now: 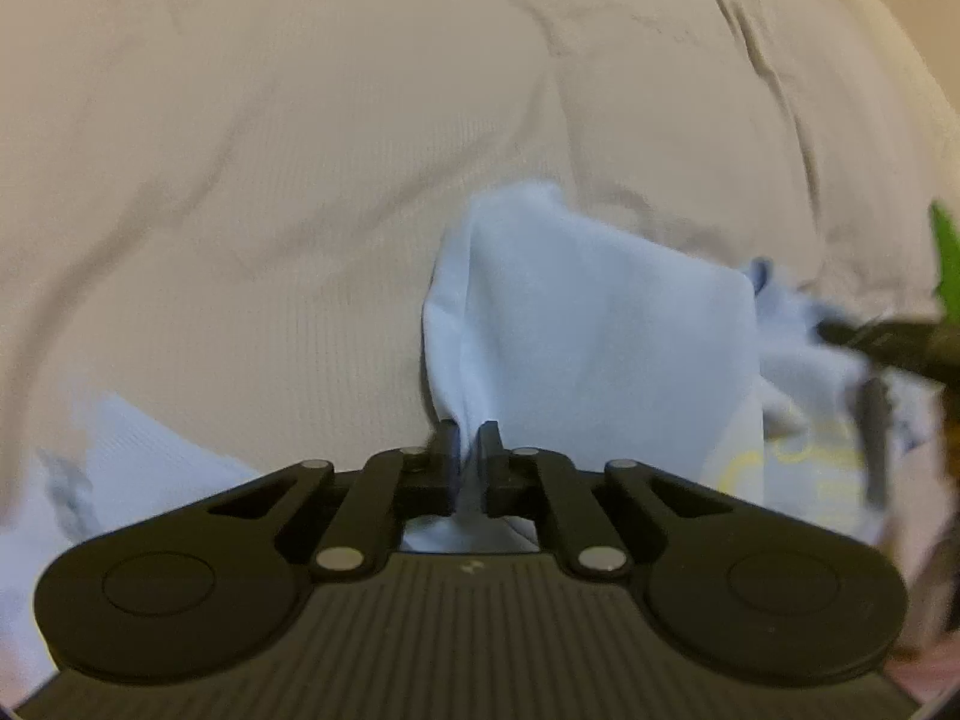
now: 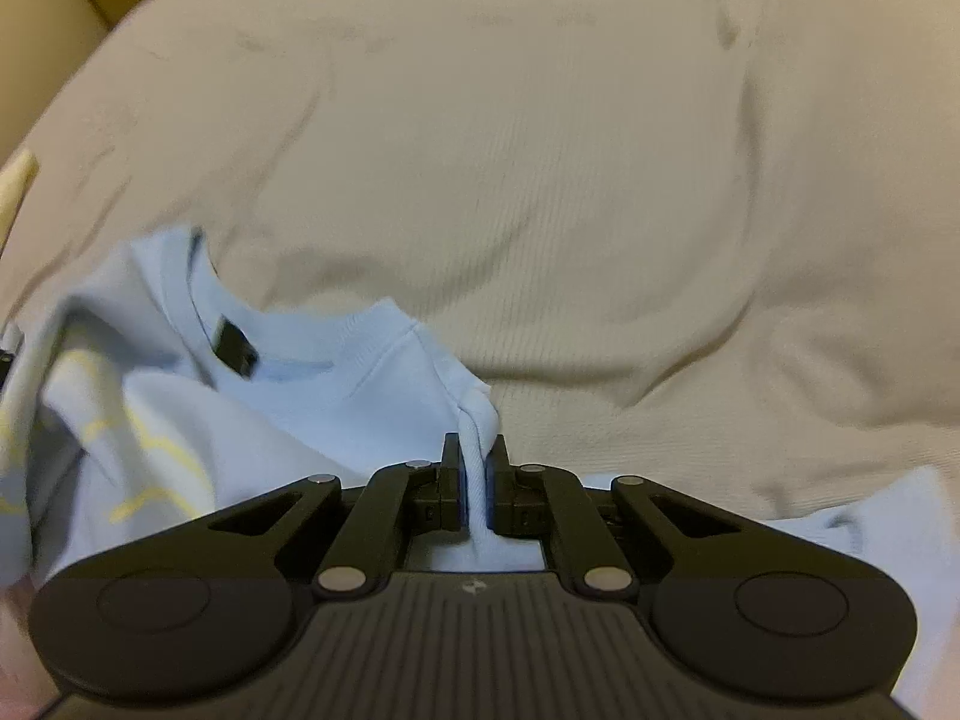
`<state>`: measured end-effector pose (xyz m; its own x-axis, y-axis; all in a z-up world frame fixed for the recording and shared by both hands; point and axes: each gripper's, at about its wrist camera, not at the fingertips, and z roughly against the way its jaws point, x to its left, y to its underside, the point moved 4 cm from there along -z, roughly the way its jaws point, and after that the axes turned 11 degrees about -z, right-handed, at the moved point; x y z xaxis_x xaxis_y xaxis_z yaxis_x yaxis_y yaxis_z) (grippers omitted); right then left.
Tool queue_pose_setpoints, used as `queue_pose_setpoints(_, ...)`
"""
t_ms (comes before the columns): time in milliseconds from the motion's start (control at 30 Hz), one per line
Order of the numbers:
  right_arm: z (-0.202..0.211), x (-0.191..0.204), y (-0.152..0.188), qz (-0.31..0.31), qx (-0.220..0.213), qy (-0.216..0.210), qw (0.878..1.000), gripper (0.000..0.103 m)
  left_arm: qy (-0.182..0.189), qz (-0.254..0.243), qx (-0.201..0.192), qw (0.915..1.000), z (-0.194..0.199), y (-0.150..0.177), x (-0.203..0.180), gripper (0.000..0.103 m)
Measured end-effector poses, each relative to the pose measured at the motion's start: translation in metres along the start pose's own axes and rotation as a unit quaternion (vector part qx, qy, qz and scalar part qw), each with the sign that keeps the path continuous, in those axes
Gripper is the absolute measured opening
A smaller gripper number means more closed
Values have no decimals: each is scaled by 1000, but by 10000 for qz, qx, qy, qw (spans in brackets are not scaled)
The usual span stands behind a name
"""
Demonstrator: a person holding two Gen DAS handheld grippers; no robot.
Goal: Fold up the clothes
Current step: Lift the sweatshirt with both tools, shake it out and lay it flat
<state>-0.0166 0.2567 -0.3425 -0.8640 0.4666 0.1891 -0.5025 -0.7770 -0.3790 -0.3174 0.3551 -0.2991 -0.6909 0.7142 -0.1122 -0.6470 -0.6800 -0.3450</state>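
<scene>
A light blue T-shirt (image 1: pixel 588 324) with a yellow print is held up above a cream bedspread (image 1: pixel 270 210). My left gripper (image 1: pixel 469 435) is shut on a bunched fold of the shirt, which rises in front of its fingers. In the right wrist view the same T-shirt (image 2: pixel 336 384) shows its collar and a black neck label (image 2: pixel 235 346), with yellow print at the left. My right gripper (image 2: pixel 476 450) is shut on the shoulder seam beside the collar. The other gripper (image 1: pixel 870 348) shows blurred at the right edge of the left wrist view, against the shirt.
The ribbed, wrinkled cream bedspread (image 2: pixel 570 210) fills most of both views. A green object (image 1: pixel 948 258) sits at the far right edge. More blue cloth (image 1: pixel 138 468) lies at lower left. A tan surface (image 2: pixel 42 30) shows beyond the bed's upper left.
</scene>
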Motion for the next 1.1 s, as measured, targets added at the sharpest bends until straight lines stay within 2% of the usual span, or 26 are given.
queue_pose_setpoints(67, 30, 3, -2, 5, -529, 172, 9984, 4, -581, -238, -335, 9975, 35, -4, 1, 3)
queue_pose_setpoints(133, 65, 6, -7, -35, -1108, 294, 9934, 4, -1114, -419, -699, 9904, 71, -9, 1, 4)
queue_pose_setpoints(233, 119, 22, -15, 196, -2012, 426, 9784, 4, -1800, -606, -1351, 9725, 131, -16, -8, 4)
queue_pose_setpoints(367, 191, 54, -23, 631, -3163, 366, 9459, 4, -2627, -749, -2245, 9354, 220, -13, -26, 4)
queue_pose_setpoints(500, 273, 76, -21, 872, -4161, 55, 9051, 4, -3340, -820, -3073, 8873, 300, -9, -57, 4)
queue_pose_setpoints(600, 337, 91, -14, 1073, -4811, -176, 8699, 4, -3809, -875, -3553, 8492, 365, 13, -78, 4)
queue_pose_setpoints(767, 432, 110, 15, 1446, -5579, -332, 8166, 3, -4259, -1012, -4022, 8041, 441, 61, -126, 4)
queue_pose_setpoints(867, 490, 110, 34, 1516, -5931, -386, 7898, 3, -4510, -1092, -4285, 7753, 486, 90, -155, 4)
queue_pose_setpoints(967, 537, 110, 53, 1621, -6128, -424, 7723, 3, -4620, -1092, -4514, 7555, 522, 120, -176, 4)
queue_pose_setpoints(1067, 570, 111, 76, 1743, -6235, -436, 7609, 3, -4624, -1058, -4689, 7451, 553, 152, -196, 4)
queue_pose_setpoints(1100, 578, 111, 83, 1761, -6250, -446, 7592, 3, -4617, -1077, -4705, 7442, 557, 159, -202, 4)
